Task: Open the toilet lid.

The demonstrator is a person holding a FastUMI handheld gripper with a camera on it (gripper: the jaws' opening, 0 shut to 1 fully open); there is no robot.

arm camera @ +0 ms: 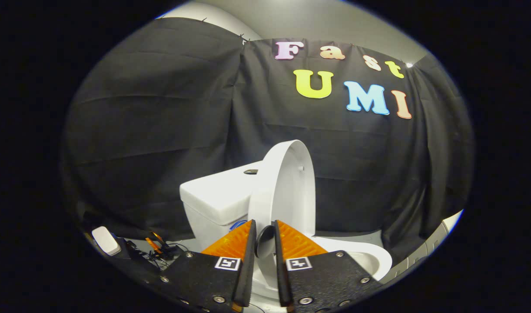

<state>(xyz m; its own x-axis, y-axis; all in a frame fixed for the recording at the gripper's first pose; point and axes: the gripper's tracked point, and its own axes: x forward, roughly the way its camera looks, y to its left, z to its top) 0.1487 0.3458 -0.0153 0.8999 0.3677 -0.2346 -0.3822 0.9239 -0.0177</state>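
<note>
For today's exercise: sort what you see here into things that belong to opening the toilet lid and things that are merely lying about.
Belongs to the job:
- round white plastic toilet lid, raised nearly upright
- gripper, fingers close together around the lid's lower edge
- white ceramic toilet bowl
- white cistern

Lying about:
- small white box
- tangle of dark cables

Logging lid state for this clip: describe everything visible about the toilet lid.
The toilet lid is white, glossy, plastic-looking and oval, with a small bumper on its inner face. It stands raised, nearly upright, in front of the tank and above the bowl. Its lower edge sits between the gripper fingers, which look closed on it.
</note>
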